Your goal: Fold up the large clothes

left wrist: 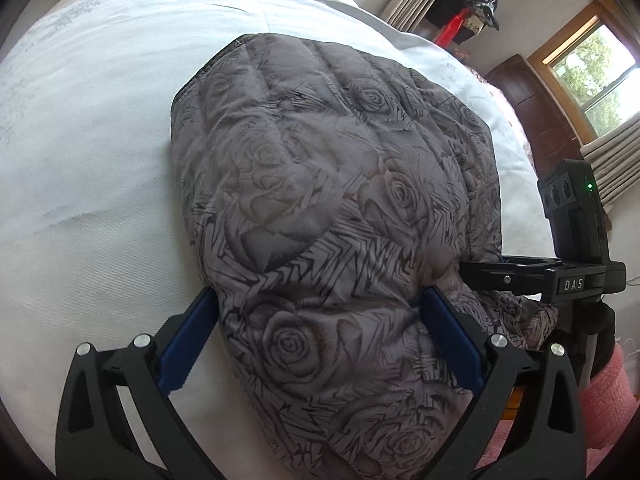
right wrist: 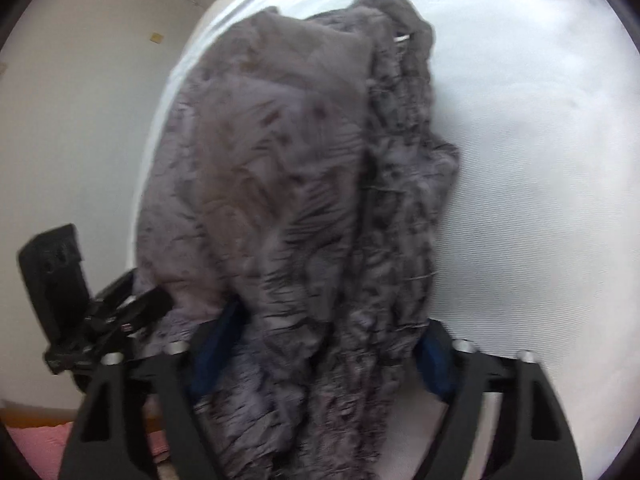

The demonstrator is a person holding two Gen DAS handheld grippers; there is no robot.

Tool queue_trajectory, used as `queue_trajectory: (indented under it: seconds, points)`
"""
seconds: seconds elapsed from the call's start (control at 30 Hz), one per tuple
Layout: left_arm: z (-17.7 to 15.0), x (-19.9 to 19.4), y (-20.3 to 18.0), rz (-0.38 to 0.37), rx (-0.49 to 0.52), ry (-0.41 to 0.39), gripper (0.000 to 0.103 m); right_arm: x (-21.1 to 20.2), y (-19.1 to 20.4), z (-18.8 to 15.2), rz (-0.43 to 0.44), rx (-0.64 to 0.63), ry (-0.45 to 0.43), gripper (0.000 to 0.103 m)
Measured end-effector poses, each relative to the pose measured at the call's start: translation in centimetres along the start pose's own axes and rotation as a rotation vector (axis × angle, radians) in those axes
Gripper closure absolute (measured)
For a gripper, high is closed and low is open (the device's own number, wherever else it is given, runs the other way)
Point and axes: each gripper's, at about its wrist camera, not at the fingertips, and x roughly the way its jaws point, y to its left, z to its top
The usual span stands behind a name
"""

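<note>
A grey quilted jacket with a rose print (left wrist: 328,184) lies bunched on the white bed (left wrist: 88,128). My left gripper (left wrist: 320,300) straddles its near edge, blue pads on either side of a thick fold, closed on it. In the blurred right wrist view, the same jacket (right wrist: 288,168) hangs in a folded bundle between the blue pads of my right gripper (right wrist: 332,328), which grips it. The right gripper's body (left wrist: 560,272) shows at the jacket's right edge in the left wrist view; the left gripper's body (right wrist: 92,308) shows at the left in the right wrist view.
The white bedsheet (right wrist: 520,160) spreads around the jacket. A pink cloth (left wrist: 608,392) lies beyond the bed's near right edge. A dark wooden cabinet (left wrist: 532,108), windows (left wrist: 592,64) and a coat stand (left wrist: 480,4) are at the far right. A pale wall (right wrist: 80,112) stands left.
</note>
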Motion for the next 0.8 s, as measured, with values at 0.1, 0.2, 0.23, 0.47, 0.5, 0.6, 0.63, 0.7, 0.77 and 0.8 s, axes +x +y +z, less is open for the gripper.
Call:
queue_trajectory:
  seconds: [0.1,0.2,0.23,0.47,0.5,0.6,0.63,0.7,0.77,0.8]
  points:
    - [-0.6,-0.6,-0.3,-0.021,0.006,-0.035,0.023,-0.6,0.3,0.1,0.003,-0.042,-0.014,0.043]
    - [-1.1,-0.9,-0.7,-0.046,0.012,-0.055,0.032,-1.0,0.3,0.0,0.013,-0.064,-0.03,0.048]
    - [-1.2,-1.0,-0.6,-0.057,0.007,-0.061,0.033,-1.0,0.4,-0.3,0.014,-0.067,-0.035,0.049]
    - [-1.7,-2.1,-1.1,-0.069,0.0,-0.104,0.044,-2.3,1.6,-1.2,0.026,-0.111,-0.092,0.061]
    - [-1.7,-2.6,-1.0,-0.075,-0.001,-0.115,0.046,-2.7,1.9,-1.2,0.027,-0.126,-0.1,0.063]
    - [-1.7,-3.7,-1.1,-0.081,0.0,-0.15,0.048,-3.4,3.1,-0.9,0.033,-0.16,-0.117,0.064]
    - [-1.7,-4.3,-1.0,-0.082,-0.003,-0.168,0.049,-3.5,3.4,-0.7,0.038,-0.169,-0.121,0.064]
    - [-1.6,-5.6,-0.6,-0.083,-0.011,-0.21,0.049,-3.8,4.4,-0.1,0.049,-0.207,-0.137,0.064]
    - [-1.3,-6.8,-0.2,-0.073,-0.01,-0.248,0.049,-3.6,5.4,0.5,0.045,-0.247,-0.148,0.064]
    - [-1.2,-7.4,0.1,-0.059,-0.007,-0.269,0.049,-3.5,6.0,1.0,0.043,-0.268,-0.152,0.064]
